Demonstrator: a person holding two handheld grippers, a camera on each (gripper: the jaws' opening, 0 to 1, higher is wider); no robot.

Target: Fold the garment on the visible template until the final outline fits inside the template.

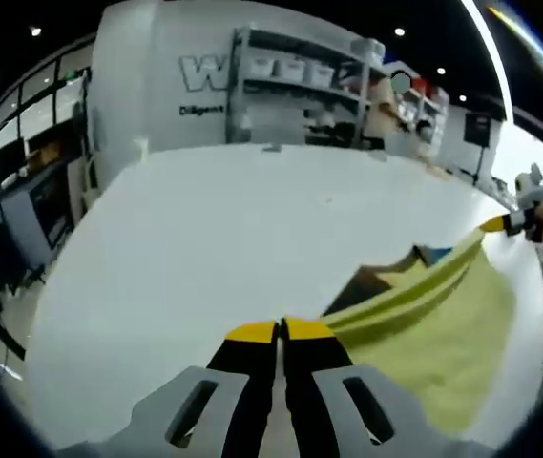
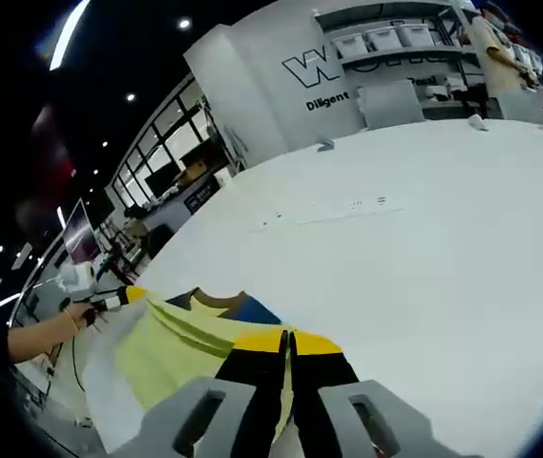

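A yellow-green garment (image 1: 443, 329) hangs stretched above the white table (image 1: 233, 229). Its folded upper edge runs as a taut band between the two grippers. My left gripper (image 1: 281, 330) is shut on one end of that edge at the bottom of the left gripper view. In the same view the right gripper (image 1: 502, 224), in a person's hand, holds the other end at the far right. In the right gripper view my right gripper (image 2: 287, 338) is shut on the garment (image 2: 171, 348), and the left gripper (image 2: 109, 301) pinches it at the far left. A brown and blue patch (image 1: 386, 277) shows behind the fold.
The white table (image 2: 424, 219) spreads wide beyond the garment. Shelves with bins (image 1: 300, 86) and a standing person (image 1: 383, 105) are behind its far edge. Desks with monitors (image 1: 23, 210) line the left side. A grey chair (image 2: 390, 100) stands at the table's back.
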